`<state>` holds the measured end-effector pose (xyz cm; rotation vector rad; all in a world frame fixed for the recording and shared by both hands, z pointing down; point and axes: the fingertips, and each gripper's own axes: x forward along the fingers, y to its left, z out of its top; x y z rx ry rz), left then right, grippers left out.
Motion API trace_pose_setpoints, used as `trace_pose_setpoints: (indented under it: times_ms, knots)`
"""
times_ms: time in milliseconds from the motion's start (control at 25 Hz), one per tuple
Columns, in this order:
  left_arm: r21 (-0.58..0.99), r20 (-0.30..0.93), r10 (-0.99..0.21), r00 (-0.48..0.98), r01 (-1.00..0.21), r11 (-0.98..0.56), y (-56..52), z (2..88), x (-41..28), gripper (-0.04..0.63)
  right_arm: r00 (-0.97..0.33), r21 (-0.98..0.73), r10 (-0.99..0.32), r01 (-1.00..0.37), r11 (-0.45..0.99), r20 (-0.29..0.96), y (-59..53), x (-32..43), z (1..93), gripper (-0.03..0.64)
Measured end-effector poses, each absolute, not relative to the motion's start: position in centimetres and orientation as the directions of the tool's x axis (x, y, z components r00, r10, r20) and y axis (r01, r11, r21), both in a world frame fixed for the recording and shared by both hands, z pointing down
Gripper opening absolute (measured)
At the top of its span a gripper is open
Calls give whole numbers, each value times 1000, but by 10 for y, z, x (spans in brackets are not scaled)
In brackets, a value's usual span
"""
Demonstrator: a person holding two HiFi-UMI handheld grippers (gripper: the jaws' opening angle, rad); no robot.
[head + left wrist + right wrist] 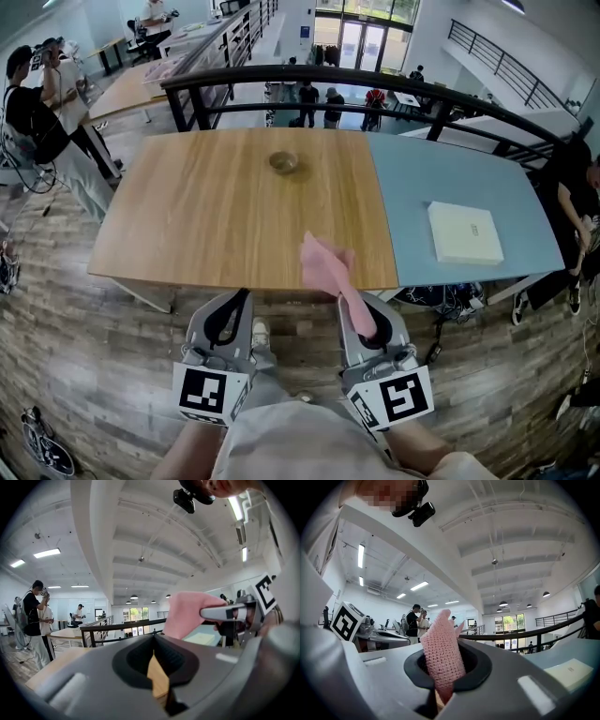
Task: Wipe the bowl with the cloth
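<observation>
Bowl (283,162) sits far across the wooden table (187,225), untouched. My right gripper (364,323) is clamped on the pink cloth (326,265), ready for wiping; my left gripper (228,317) is closed and empty, free to steady it.

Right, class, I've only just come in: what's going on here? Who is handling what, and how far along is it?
A person holds a gripper in each hand by the near edge of a table. The right gripper is shut on a pink cloth; the left gripper is shut and empty. The small bowl sits apart from both, towards the far side of the wooden top, so wiping has not begun.
</observation>
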<state>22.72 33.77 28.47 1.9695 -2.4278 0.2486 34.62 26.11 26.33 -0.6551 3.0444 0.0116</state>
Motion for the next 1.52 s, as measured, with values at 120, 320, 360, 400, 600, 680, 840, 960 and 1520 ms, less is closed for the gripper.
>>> trace_pose_setpoints:
  times_ms: [120, 320, 360, 400, 600, 680, 840, 960, 1520]
  knots:
    - [-110, 110, -972, -209, -974, 197, 321, 289, 202, 2, -911, 7, -412, -412, 911, -23, 246, 323, 265, 15]
    - [-105, 118, -975, -188, -979, 176, 284, 297, 167, 2, -907, 10, -421, -421, 907, -3, 215, 285, 273, 15]
    - [-103, 120, -976, -183, -980, 171, 276, 298, 159, 2, -906, 10, -422, -422, 906, 1, 208, 277, 274, 15]
    - [-101, 123, -976, -178, -981, 167, 267, 299, 151, 2, -906, 12, -423, -423, 906, 3, 201, 268, 274, 15]
    - [-103, 132, -978, -160, -984, 147, 223, 295, 98, 2, -900, 14, -436, -435, 900, 16, 158, 213, 270, 15]
    - [-96, 136, -978, -160, -984, 148, 208, 291, 78, 2, -898, 10, -438, -438, 899, 26, 144, 194, 268, 15]
    - [-78, 156, -976, -155, -986, 144, 179, 293, 32, 2, -900, 13, -434, -434, 901, 42, 116, 147, 266, 15]
    - [-69, 167, -975, -148, -988, 138, 154, 298, -5, 2, -899, 9, -434, -434, 901, 52, 93, 108, 269, 15]
    - [-20, 203, -977, -63, -998, 60, 83, 305, -120, 2, -848, 28, -523, -523, 852, 80, 23, -10, 267, 15]
